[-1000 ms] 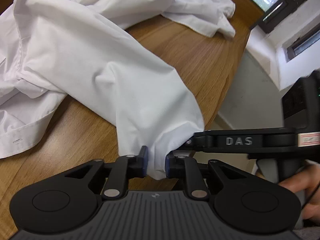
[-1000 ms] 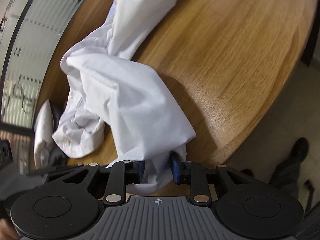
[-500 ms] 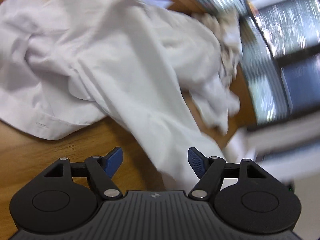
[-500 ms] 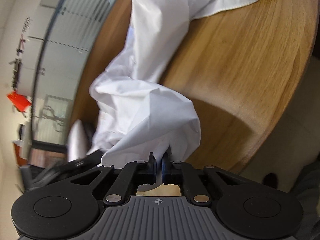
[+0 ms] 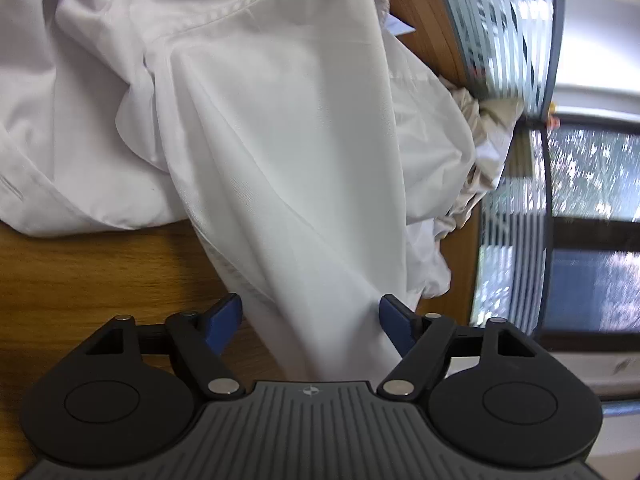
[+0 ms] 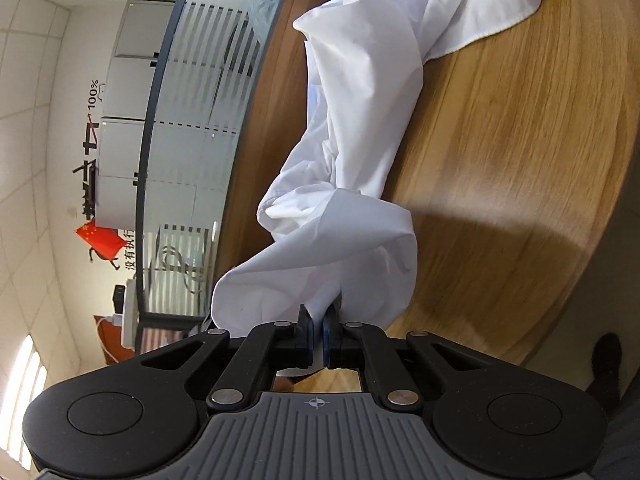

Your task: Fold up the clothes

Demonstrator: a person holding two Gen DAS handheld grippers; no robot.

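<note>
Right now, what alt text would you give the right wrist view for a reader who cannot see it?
The right gripper is shut on a bunched end of a white shirt, lifting it off a round wooden table. The rest of the shirt trails away across the tabletop toward the far edge. Left of the table stands a striped frosted glass partition.

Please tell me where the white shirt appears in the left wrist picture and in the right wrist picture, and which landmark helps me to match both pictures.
Left wrist: the white shirt fills the upper and middle picture, one strip running down between the open left tongs.
Right wrist: it runs from top right down the centre into the shut right tongs.
Shared landmark: the wooden table, also at lower left in the left wrist view.
</note>
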